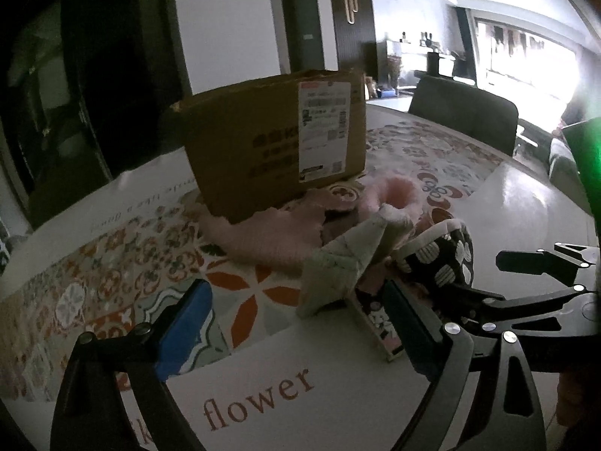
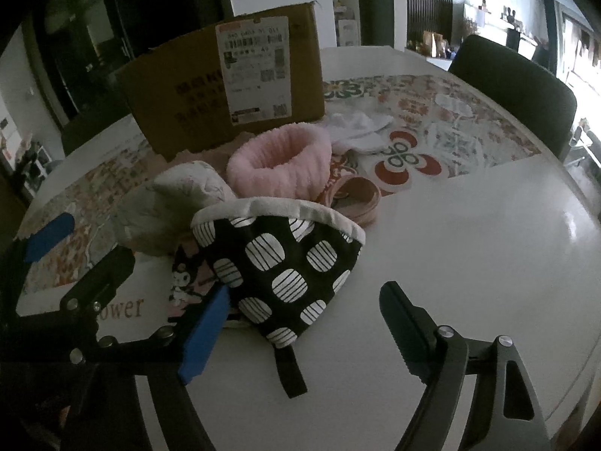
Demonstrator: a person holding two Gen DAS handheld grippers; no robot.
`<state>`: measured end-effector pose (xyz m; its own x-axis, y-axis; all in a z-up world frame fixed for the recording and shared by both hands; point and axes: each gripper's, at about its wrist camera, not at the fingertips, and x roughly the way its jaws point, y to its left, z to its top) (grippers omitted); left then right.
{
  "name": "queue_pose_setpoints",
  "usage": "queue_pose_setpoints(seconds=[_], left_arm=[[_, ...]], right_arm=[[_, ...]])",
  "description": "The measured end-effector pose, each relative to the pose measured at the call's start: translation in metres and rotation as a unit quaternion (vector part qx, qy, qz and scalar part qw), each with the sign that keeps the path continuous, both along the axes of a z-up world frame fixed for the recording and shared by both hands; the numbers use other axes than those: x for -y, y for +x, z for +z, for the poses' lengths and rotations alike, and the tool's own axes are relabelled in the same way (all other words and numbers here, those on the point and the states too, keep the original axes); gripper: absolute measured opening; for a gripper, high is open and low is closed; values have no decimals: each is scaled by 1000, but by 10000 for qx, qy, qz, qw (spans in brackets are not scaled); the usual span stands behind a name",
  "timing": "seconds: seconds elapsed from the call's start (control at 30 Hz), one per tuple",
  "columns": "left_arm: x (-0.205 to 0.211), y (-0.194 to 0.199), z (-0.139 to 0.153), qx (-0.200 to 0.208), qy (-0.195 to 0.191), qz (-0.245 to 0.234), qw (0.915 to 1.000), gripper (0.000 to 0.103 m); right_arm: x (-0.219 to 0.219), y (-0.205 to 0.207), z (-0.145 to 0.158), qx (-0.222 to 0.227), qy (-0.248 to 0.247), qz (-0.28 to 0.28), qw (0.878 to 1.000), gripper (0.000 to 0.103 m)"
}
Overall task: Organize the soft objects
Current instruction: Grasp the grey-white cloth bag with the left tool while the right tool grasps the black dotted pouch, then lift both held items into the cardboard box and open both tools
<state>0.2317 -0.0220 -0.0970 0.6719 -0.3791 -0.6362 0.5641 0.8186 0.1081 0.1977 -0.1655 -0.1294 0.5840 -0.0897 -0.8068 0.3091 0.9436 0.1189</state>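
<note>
The right gripper (image 2: pixel 304 323) is nearest the lens, its fingers spread wide and holding nothing; the black mitt with white patches (image 2: pixel 285 263) lies between and just beyond them, its dark hanging loop (image 2: pixel 291 372) trailing toward the camera. The left gripper (image 1: pixel 296 319) is likewise held wide and empty, with the pale quilted cloth (image 1: pixel 338 263) just ahead of it.

All positions below are given relative to the cardboard box (image 2: pixel 225 86), which stands upright on the surface (image 2: pixel 469 244).

- Pink fleece ring (image 2: pixel 280 161): directly in front of the box, near its base.
- Pale quilted cloth: in front of the box, beside the pink ring.
- Black mitt: farther in front, overlapping the quilted cloth.
- Cartoon-print item (image 2: pixel 188 282): under the mitt, partly hidden.
- White cloth (image 2: pixel 360 131): beside the box's front corner.
- Pink strap (image 2: pixel 357 195): in front of the white cloth.
- Flat pink fabric (image 1: pixel 270 233): against the box's base.

Count: one box, seven soft items visible, one of each; hidden ones cannot be excluded.

Progress is judged as early. Every visible soft item lies outside the box in a loose heap, and nothing is gripped. The box interior is not shown. All items remain to be sorted.
</note>
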Motion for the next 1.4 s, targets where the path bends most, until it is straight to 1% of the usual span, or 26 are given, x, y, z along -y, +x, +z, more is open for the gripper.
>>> queue_pose_setpoints(seconds=[0.07,0.2,0.27,0.33,0.43,0.5,0.6,0.67,0.83,0.87,0.93,1.0,1.03,1.1,1.3,1.4], left_arm=[[1,0,1,48,115,-100,9999,93],[3,2,1,75,190,-230,9995,92],[6,6,-1,0,162,-316,9994,88],[9,11,-3,-157,62,-423,9990,83],[15,14,-5,-173,0,-484,9987,81],[19,17,-7,-191,-5,-542,9983,80],[26,20,-11,-255,-15,-616,9978,77],[29,23,-13,-315,-35,-640,9974,73],[34,26,-17,-446,-50,-659,9968,55],[35,26,-18,-464,-40,-662,9967,53],[37,25,-19,-474,4,-657,9967,45],[39,24,-20,-486,38,-644,9967,37],[39,23,-20,-499,44,-623,9968,34],[38,22,-19,-514,8,-530,9973,32],[37,15,-16,-541,-61,-183,9984,27],[35,12,-12,-539,-119,42,9985,26]], right_arm=[[0,0,0,-44,65,24,10000,83],[-2,1,-1,-52,-2,75,10000,83],[-1,2,-2,-57,-5,56,10000,83],[2,5,-5,-92,72,18,9999,83],[8,8,-7,-113,205,-43,9997,82],[11,11,-9,-132,251,-36,9996,79],[16,14,-13,-200,346,-78,9992,79],[18,15,-16,-249,361,-132,9990,79],[21,17,-21,-286,405,-101,9987,78],[20,17,-21,-272,389,-75,9988,77],[19,17,-21,-237,381,30,9990,71],[14,16,-20,-195,401,177,9988,62],[12,16,-20,-192,366,219,9989,59],[9,14,-20,-170,330,267,9990,54],[14,10,-19,-80,434,294,9986,40],[16,8,-18,-49,419,344,9985,36]])
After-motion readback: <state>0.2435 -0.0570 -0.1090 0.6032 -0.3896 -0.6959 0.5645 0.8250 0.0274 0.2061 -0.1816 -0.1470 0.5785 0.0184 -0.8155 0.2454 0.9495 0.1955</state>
